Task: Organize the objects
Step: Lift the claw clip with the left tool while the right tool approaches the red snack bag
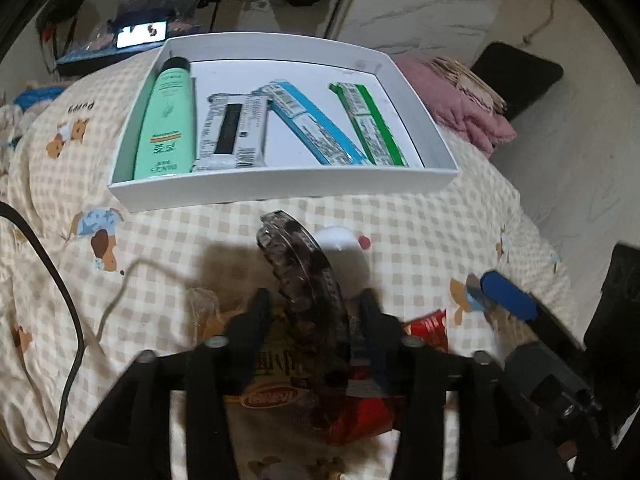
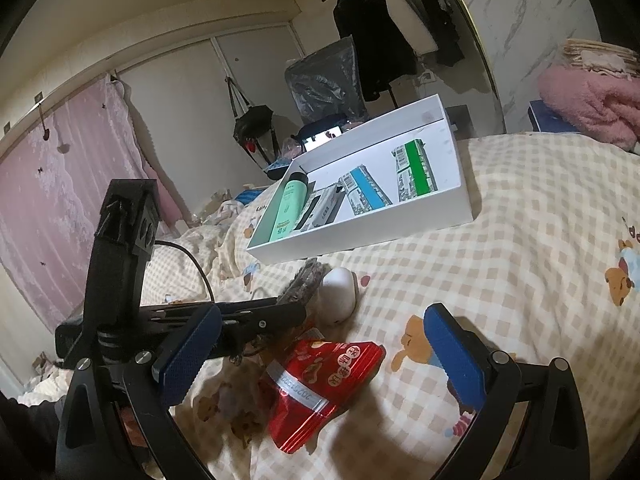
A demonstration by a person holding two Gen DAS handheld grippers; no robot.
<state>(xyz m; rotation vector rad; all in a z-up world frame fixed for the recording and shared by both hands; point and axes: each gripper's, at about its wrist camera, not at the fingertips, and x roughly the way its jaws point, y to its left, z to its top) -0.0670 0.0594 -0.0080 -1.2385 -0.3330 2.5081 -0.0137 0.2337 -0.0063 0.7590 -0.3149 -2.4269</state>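
A white box (image 1: 280, 192) sits on the bed and holds a green bottle (image 1: 164, 120), a grey-black pack (image 1: 234, 132), a blue pack (image 1: 316, 124) and a green pack (image 1: 372, 120). My left gripper (image 1: 316, 300) is shut on a dark translucent hair claw clip (image 1: 300, 272), held just above the bed. A white rounded object (image 1: 344, 260) lies beside it. My right gripper (image 2: 320, 360) is open over a red snack bag (image 2: 320, 388). The box (image 2: 360, 240) also shows in the right wrist view, as does the clip (image 2: 302, 284).
The bed has a checked cartoon quilt (image 1: 400, 232). A black cable (image 1: 68, 300) runs along its left side. A second snack packet (image 1: 272, 396) lies under the left gripper. A pink blanket (image 1: 460, 112) lies at the right, and a lit phone (image 1: 140, 34) behind the box.
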